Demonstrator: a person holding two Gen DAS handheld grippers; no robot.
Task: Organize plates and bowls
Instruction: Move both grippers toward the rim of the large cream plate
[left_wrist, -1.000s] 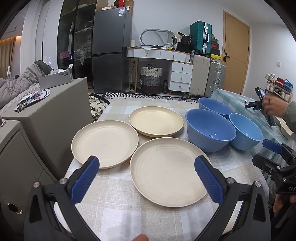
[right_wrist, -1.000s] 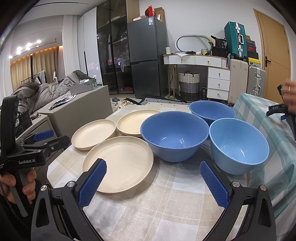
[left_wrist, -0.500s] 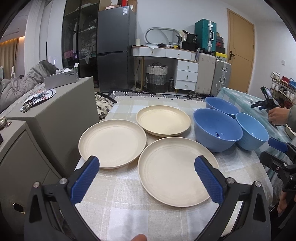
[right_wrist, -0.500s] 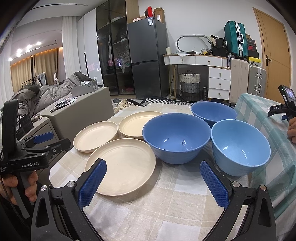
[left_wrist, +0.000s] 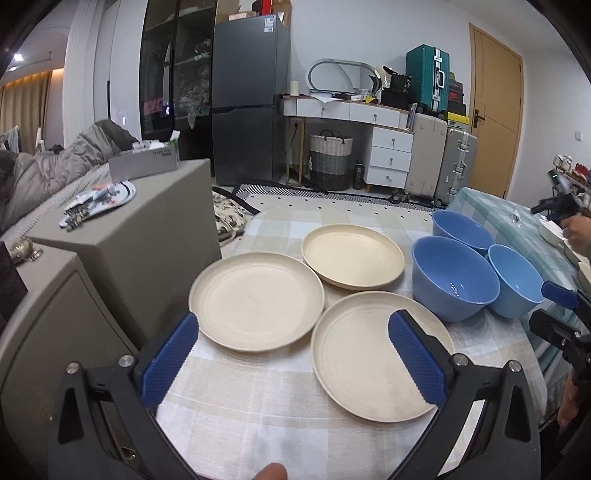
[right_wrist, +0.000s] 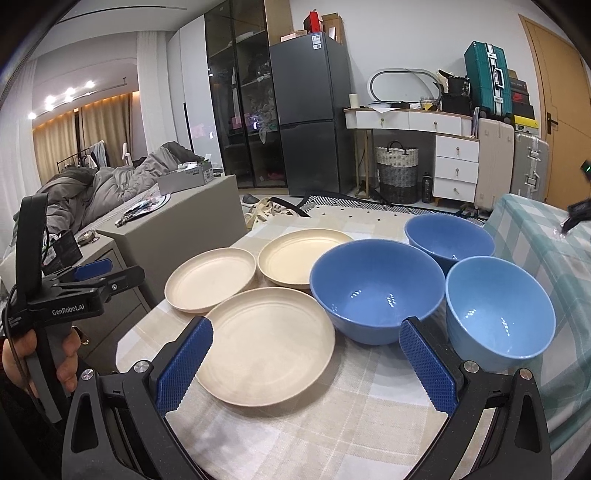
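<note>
Over the last second we have drawn our left gripper (left_wrist: 293, 352) back and swung it a little leftward, so the dishes sit further off in its view and more of the grey cabinet (left_wrist: 122, 240) shows beside the worktop (left_wrist: 258, 413). Nothing on the worktop has moved: this was a repositioning, not a step of the sorting itself.

From the left, the first cream plate (left_wrist: 256, 300) lies nearest the cabinet edge, with a second cream plate (left_wrist: 352, 255) behind it and a third cream plate (left_wrist: 380, 356) nearest us, its rim close to the first. Right of these stands the big blue bowl (left_wrist: 454, 277), with a far blue bowl (left_wrist: 461, 229) behind and a pale blue bowl (left_wrist: 517, 278) beside it, the three crowded together.

Our left jaws stand wide apart with nothing between them. Our right gripper (right_wrist: 306, 363) has hardly shifted; its jaws too gape wide and hold nothing, and sit low before the near plate and the big bowl.

We judge the task unstarted: no plate is stacked, no bowl nested. The left gripper now looks better lined up on the first plate.
</note>
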